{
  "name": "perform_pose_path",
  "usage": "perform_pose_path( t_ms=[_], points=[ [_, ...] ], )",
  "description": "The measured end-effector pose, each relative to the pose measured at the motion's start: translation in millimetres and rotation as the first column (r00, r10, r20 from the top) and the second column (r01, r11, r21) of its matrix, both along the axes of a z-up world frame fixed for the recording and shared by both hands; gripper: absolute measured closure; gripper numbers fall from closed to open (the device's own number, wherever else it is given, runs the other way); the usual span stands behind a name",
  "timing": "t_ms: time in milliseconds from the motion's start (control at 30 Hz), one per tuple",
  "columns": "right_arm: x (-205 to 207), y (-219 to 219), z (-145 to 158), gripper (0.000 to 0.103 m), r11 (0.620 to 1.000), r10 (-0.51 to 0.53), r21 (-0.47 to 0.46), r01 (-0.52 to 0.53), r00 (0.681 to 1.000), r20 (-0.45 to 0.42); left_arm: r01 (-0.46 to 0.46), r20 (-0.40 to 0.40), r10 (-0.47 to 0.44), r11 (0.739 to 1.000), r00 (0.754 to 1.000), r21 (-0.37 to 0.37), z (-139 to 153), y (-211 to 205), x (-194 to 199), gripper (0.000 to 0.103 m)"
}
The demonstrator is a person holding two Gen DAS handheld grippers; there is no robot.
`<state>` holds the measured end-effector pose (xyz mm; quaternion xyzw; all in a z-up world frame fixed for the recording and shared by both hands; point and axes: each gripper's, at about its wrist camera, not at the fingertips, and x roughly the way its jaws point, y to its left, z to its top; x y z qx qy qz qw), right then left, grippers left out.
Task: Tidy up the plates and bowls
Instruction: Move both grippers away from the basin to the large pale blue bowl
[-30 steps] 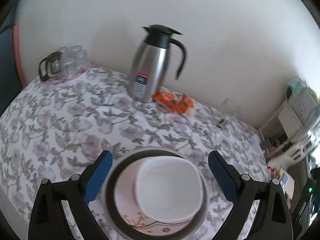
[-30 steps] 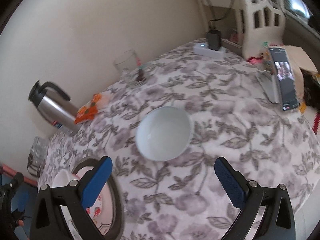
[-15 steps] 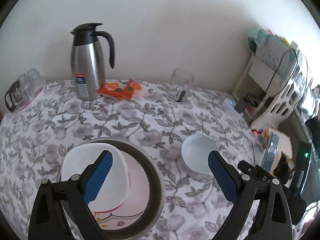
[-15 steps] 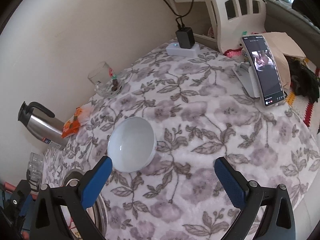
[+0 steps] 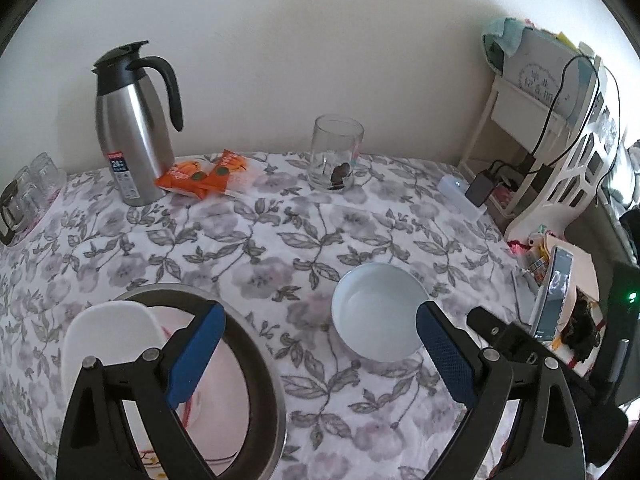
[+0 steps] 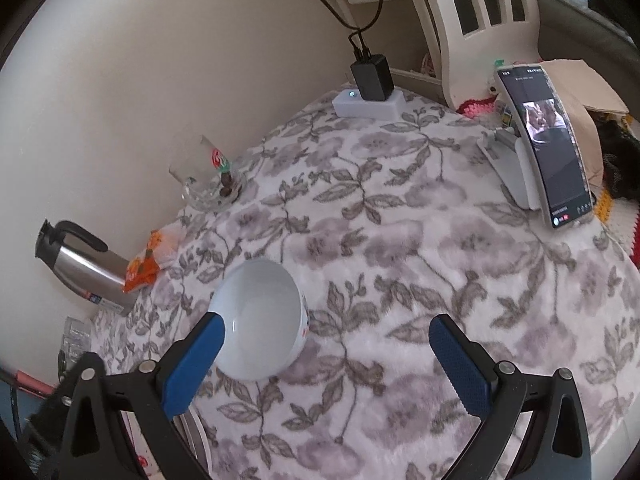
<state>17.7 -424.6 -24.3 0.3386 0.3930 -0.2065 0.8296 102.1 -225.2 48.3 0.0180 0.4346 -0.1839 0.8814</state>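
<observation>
Left tool [image 5: 318,344] spread wide, gripping nothing, above the floral worktop [image 5: 256,240]. Right tool [image 6: 326,360] likewise spread and empty. White bowl [image 5: 378,316] upright, just right of the dark-rimmed plate [image 5: 256,356], which carries possibly a second bowl [image 5: 100,328], partly hidden.

Cream wall [image 5: 300,40] behind floral-clothed table [image 5: 280,240]; white shelf unit [image 5: 560,168], possibly daylit.

The left black two-finger gripper with blue pads [image 5: 318,354] hangs above the table, jaws spread wide, nothing between them. The right black two-finger gripper with blue pads [image 6: 326,364] is likewise wide apart and empty, angled downward.
</observation>
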Motion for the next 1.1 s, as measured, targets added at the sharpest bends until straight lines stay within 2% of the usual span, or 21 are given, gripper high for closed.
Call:
perform_pose_path(
  t_ms=[200, 300, 400, 867, 967, 1100],
  points=[
    [7, -7, -11, 0.0, 1.0, 0.0, 0.017, 0.0, 1.0, 0.021, 0.018, -0.047, -0.019, 1.0, 0.999, -0.024, -22, -17, 9, 0.007],
    [10, -11, -15, 0.001, 1.0, -0.009, 0.011, 0.009, 1.0, 0.021, 0.025, -0.071, -0.028, 0.999, 0.997, -0.039, -32, -24, 14, 0.012],
    [8, -20, -19, 0.002, 0.998, -0.035, 0.05, 0.032, 0.997, 0.062, 0.014, -0.094, -0.02, 0.998, 0.995, -0.054, -41, -25, 21, 0.014],
    [40, -14, -41, 0.031, 0.998, 0.055, 0.017, -0.055, 0.998, -0.002, -0.009, -0.173, -0.001, 0.998, 0.985, -0.058, -82, -30, 47, 0.036],
    [46, -13, -50, 0.042, 0.997, 0.072, 0.024, -0.071, 0.997, -0.024, -0.018, -0.193, 0.007, 0.998, 0.981, -0.058, -91, -30, 53, 0.044],
    [54, -10, -61, 0.048, 0.995, 0.095, 0.026, -0.094, 0.994, -0.05, -0.022, -0.211, 0.008, 0.998, 0.978, -0.065, -99, -30, 60, 0.045]
  ],
)
